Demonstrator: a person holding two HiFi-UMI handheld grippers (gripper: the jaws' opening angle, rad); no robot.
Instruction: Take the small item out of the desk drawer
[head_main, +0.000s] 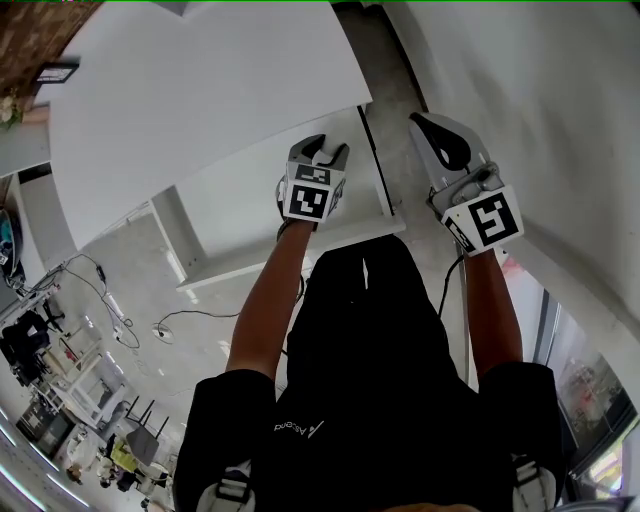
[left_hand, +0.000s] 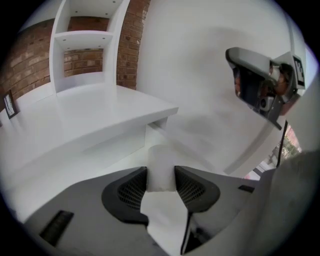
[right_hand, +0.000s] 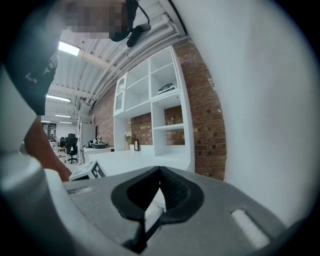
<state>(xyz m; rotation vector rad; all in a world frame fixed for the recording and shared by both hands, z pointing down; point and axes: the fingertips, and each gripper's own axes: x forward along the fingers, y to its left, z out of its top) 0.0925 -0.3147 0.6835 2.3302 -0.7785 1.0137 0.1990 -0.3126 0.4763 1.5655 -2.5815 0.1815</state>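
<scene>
**Small white item clamped in the left jaws, lifted clear of the drawer**

In the left gripper view, the left gripper (left_hand: 160, 171) has its jaws closed on the small white item (left_hand: 161, 159). Both ribbed pads press against its sides. The item stands upright between them, and its rounded top rises above the jaw tips.

It hangs in the air in front of the white bench (left_hand: 90, 115), near the bench's front corner. A white shelf unit (left_hand: 82, 40) stands behind against a brick wall (left_hand: 131, 45).

In the head view, the left gripper is held over the pulled-out drawer (head_main: 240, 215) below the bench edge. The item itself cannot be made out there.

The right gripper (right_hand: 160, 172) is empty, its jaws drawn together at the tips. It is raised beside the white wall (head_main: 540, 120), apart from the left gripper.
</scene>
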